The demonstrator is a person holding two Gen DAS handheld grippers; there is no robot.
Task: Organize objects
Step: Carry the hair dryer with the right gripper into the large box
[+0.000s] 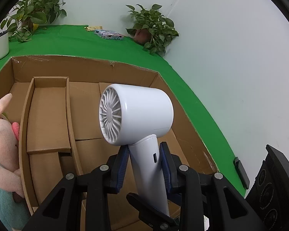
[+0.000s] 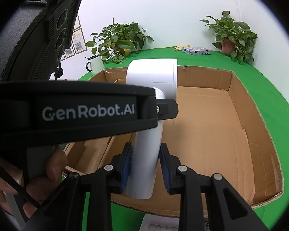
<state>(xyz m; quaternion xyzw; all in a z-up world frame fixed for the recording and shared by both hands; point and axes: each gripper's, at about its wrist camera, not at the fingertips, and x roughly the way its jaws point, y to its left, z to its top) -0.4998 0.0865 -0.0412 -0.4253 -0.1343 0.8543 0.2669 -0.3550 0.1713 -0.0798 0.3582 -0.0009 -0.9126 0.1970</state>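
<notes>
— What do you get from the left wrist view?

— The left gripper has its blue pads clamped on the handle of a white hair dryer, which stands upright with its finned intake facing left. It hangs above the large cardboard box on the green cloth. Inside the box a smaller cardboard tray sits to the left, and a pink plush toy leans at the box's left wall. Further back there is a white mug, two potted plants and a patterned flat pack

— And the right wrist view?

— The right gripper is also clamped on the handle, lower down, near its foot. The other gripper's black body crosses in front, printed "GenRobot.AI", with a person's hand wrapped round its grip. The dryer's barrel rises above the box's open right half, whose bare floor shows below it; whether the handle touches the floor I cannot tell
</notes>
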